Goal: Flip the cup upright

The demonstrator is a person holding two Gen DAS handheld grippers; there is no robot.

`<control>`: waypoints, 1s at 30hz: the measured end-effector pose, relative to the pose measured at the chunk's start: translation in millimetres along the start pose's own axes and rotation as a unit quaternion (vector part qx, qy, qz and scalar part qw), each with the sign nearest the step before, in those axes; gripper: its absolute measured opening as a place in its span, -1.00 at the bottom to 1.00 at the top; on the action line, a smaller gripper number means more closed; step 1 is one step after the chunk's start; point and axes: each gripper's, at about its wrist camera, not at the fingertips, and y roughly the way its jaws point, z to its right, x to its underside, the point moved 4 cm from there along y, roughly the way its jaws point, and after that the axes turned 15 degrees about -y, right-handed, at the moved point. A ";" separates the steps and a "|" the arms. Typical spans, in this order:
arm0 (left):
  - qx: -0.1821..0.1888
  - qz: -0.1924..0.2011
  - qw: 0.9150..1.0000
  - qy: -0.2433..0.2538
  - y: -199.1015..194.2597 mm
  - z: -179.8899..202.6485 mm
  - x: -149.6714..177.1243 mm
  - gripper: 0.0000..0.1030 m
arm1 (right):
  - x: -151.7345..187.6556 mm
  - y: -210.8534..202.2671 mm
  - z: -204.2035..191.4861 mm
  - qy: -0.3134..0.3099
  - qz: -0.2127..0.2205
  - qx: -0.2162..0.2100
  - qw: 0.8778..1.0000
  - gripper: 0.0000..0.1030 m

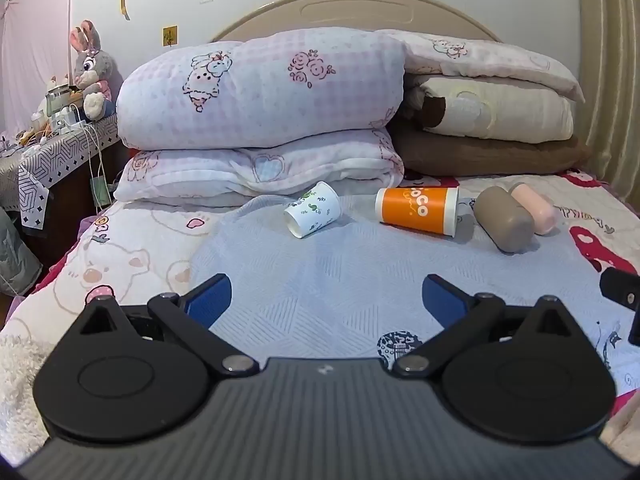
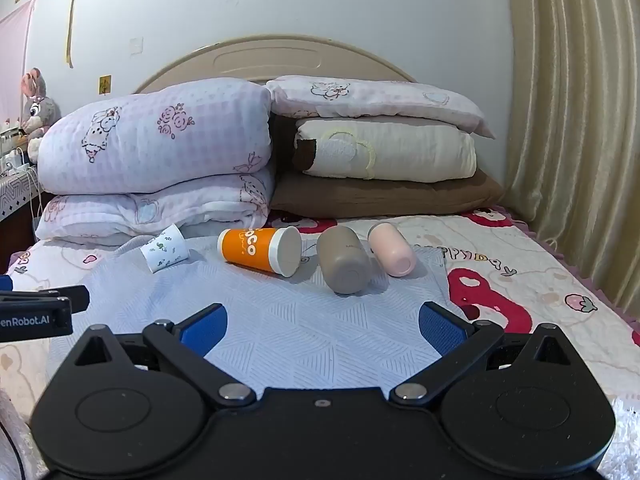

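Jaws of both the left gripper (image 1: 325, 300) and right gripper (image 2: 322, 330) gape empty, well short of four cups lying toppled before the folded quilts (image 1: 260, 112), so approach comes next, perhaps toward the orange paper cup (image 1: 416, 211).

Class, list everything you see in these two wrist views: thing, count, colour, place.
Floral cup: 1, white with green print, on its side, leftmost on mat.
Orange cup: 1, orange and white, on its side, mid mat.
Taupe cup: 1, lying beside orange cup.
Pink cup: 1, lying rightmost.
Mat: 1, pale blue, on bed.
Folded quilts: several, stacked at headboard.
Plush rabbit: 1, grey-pink, side table.
Left gripper: jaws open.
Right gripper: jaws open.
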 end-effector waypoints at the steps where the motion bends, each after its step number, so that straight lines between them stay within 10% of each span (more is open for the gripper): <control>1: 0.001 -0.001 1.000 0.000 0.5 0.1 0.0 1.00 | 0.0 0.2 0.0 0.001 0.000 -0.001 1.000 1.00; 30: 0.015 0.008 1.000 -0.010 -4.7 0.8 -5.1 1.00 | 1.8 0.7 1.3 -0.001 -0.002 0.000 1.000 1.00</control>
